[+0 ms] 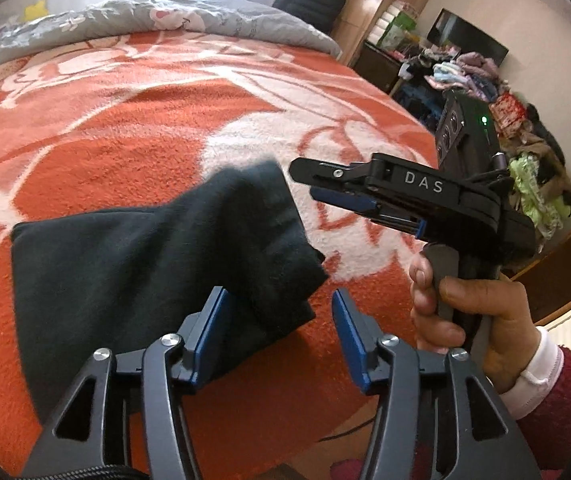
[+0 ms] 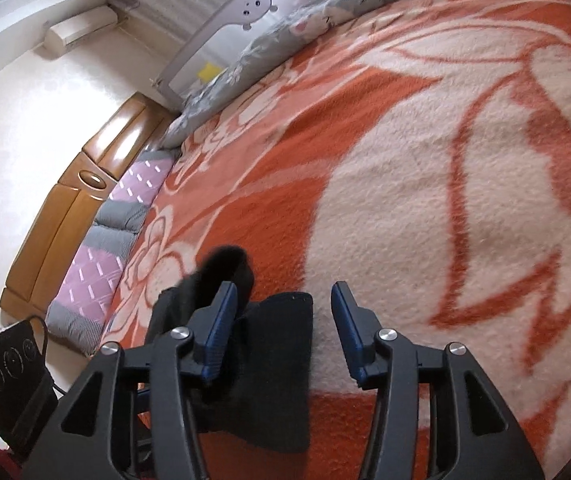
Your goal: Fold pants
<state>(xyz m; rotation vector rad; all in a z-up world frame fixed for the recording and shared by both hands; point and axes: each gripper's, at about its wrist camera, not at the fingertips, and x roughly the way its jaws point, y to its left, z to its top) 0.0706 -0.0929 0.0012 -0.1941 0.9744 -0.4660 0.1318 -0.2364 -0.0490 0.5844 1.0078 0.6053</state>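
Dark folded pants (image 1: 133, 264) lie as a thick bundle on the orange and white blanket (image 1: 125, 128). My left gripper (image 1: 279, 300) hovers open over the bundle's near right corner, its blue pads apart and pressing nothing. In the same view a hand (image 1: 481, 320) holds my right gripper (image 1: 309, 182) just right of the bundle's far end. In the right wrist view the right gripper (image 2: 285, 296) is open, the dark pants (image 2: 273, 360) lie below and between its fingers, and a raised fold (image 2: 225, 264) stands past the left pad.
A grey patterned quilt (image 1: 189, 20) and a bed rail (image 2: 221, 28) run along the far edge of the bed. A heap of clothes (image 1: 485, 80) fills the right side of the room. A wooden headboard (image 2: 73, 200) and pillows (image 2: 101, 264) lie to the left.
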